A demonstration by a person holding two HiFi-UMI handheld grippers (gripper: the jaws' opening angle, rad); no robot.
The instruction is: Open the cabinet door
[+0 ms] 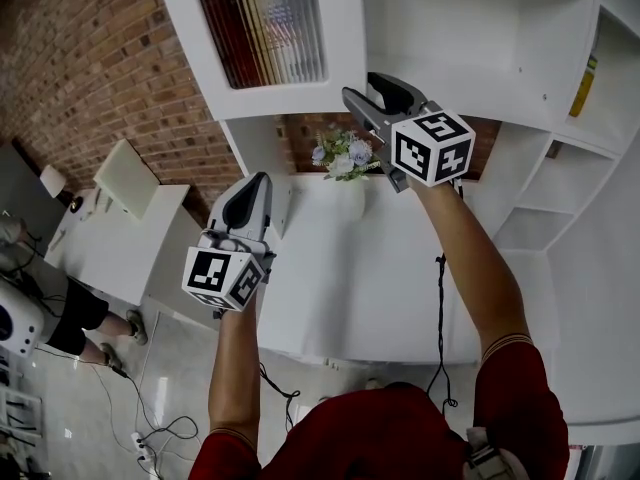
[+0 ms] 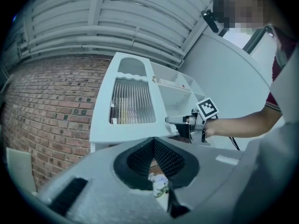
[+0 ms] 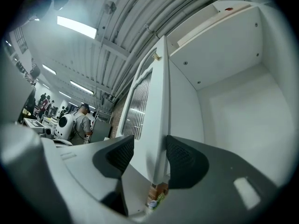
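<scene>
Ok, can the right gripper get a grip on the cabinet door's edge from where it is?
Probably yes: the right gripper has its jaws apart, with the free edge of the cabinet door between them, nothing blocking.

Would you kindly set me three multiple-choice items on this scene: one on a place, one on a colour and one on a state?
1. Where do the flowers stand?
A) in the recess under the cabinet
B) on the floor
C) on top of the cabinet

2. What colour is the wall left of the cabinet?
A) green
B) red-brown brick
C) black

3. How is the cabinet door?
A) shut
B) lying flat below
C) swung open

Answers:
1 A: they sit at the back of the white counter, below the cabinet.
2 B: bricks show in the head view and the left gripper view.
3 C: the cabinet's white inside shows, and the door's edge stands between the right gripper's open jaws.
</scene>
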